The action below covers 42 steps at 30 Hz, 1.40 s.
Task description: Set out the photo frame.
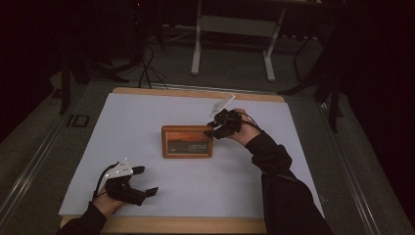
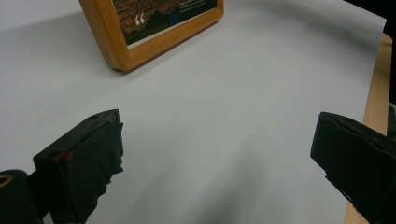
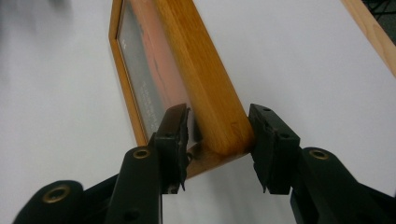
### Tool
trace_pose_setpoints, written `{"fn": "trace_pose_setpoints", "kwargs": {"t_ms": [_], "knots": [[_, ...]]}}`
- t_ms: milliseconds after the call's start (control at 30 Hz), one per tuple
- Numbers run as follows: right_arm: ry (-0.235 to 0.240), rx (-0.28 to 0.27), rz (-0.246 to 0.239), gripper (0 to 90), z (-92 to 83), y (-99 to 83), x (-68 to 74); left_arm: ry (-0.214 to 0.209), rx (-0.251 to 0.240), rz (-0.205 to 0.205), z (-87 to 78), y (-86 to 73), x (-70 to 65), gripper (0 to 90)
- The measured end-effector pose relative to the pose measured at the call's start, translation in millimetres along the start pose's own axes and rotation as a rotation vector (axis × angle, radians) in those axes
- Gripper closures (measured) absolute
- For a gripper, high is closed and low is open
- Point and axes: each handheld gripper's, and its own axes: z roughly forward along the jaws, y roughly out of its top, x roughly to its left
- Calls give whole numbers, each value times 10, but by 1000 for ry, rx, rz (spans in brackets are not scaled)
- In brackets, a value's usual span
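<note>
Right gripper view — right gripper [image 3: 219,135] parted astride rounded wooden frame [image 3: 205,88]; left gripper [image 2: 215,163] open.

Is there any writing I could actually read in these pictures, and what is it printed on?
“ : a large white opening quotation mark on the dark print in the wooden picture frame, left gripper view.
Small white lines of text on that print: too small and blurred to read.
A small round blue mark beside them: cannot be made out.
Nothing else carries readable writing.

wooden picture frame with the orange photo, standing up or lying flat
Standing up: the wooden picture frame with the orange photo rests on its lower edge on the white sheet, photo facing the person, and the right gripper straddles its corner.
</note>
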Motion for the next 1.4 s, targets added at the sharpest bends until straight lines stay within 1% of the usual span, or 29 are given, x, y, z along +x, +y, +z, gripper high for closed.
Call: {"fn": "trace_pose_setpoints", "kwargs": {"t_ms": [167,267,500,600,700,733,800,867,900,933,967,1000,1033,1100,1167,1233,1333,1367,1400], "knots": [[5,-23,19,510,-49,8,20,4,-1,3,1,-3,3,26],[-9,-35,26,452,-82,15,45,7,-1,5,3,-2,1,25],[-9,-70,36,393,-168,23,97,11,-4,5,6,-6,6,25],[8,-89,40,342,-192,10,134,10,-7,4,5,-5,6,25],[9,-98,35,282,-216,-4,181,11,-7,3,7,-5,8,25],[15,-108,33,247,-233,-5,206,12,-7,3,7,-5,8,25],[13,-119,37,216,-246,-5,224,12,-9,2,6,-5,7,25],[18,-123,38,216,-263,-5,242,12,-9,2,6,-5,7,25],[9,-149,44,189,-307,-12,290,11,-14,1,3,-5,6,25],[23,-161,49,179,-327,-20,306,13,-13,2,2,-6,5,25],[27,-174,57,177,-346,-31,322,13,-12,3,2,-6,5,25],[27,-174,57,177,-346,-31,322,13,-12,3,2,-6,5,25],[23,-189,61,168,-364,-44,337,12,-15,1,1,-7,5,25],[33,-218,74,160,-401,-89,371,14,-14,4,1,-5,5,25],[33,-228,72,143,-424,-140,406,11,-13,2,2,-5,4,25],[14,-238,84,148,-439,-183,434,10,-13,2,5,-6,5,25],[3,-250,96,148,-463,-267,473,9,-14,3,4,-4,3,25],[8,-262,111,148,-470,-306,486,9,-17,3,3,-4,2,25],[8,-268,115,148,-475,-331,497,9,-16,5,3,-2,0,25]]}}
